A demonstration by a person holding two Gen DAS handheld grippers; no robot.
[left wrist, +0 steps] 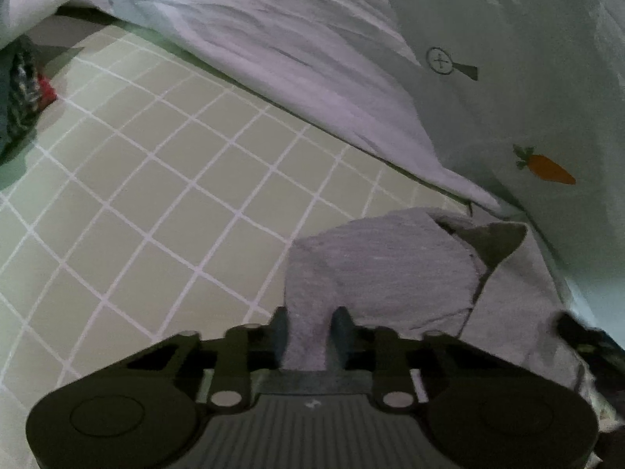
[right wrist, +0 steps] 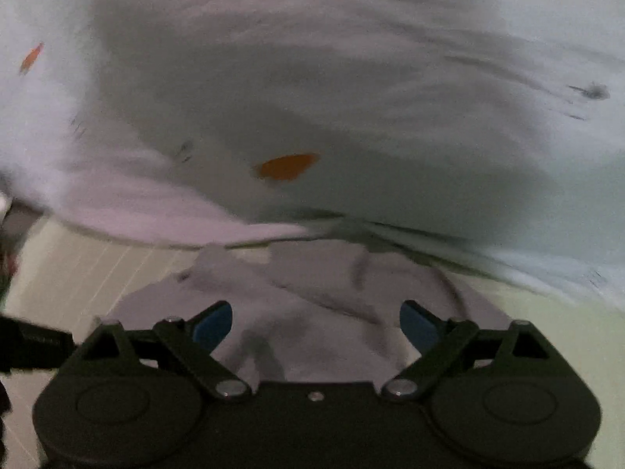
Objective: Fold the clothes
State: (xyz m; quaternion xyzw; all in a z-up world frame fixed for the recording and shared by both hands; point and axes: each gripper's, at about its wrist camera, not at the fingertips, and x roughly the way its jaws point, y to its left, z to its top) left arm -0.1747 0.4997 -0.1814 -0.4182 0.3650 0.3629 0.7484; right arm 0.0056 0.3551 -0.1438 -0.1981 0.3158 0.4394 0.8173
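A light grey garment lies crumpled on a pale green sheet with a white grid. My left gripper is shut on a fold at the garment's left edge, and the cloth runs up between its two fingers. In the right wrist view the same grey garment spreads below my right gripper. Its blue pads stand wide apart above the cloth and pinch nothing. That view is blurred.
A white quilt with carrot prints is bunched along the far side, close behind the garment. A pillow and a dark patterned bundle lie at the far left. The quilt fills most of the right wrist view.
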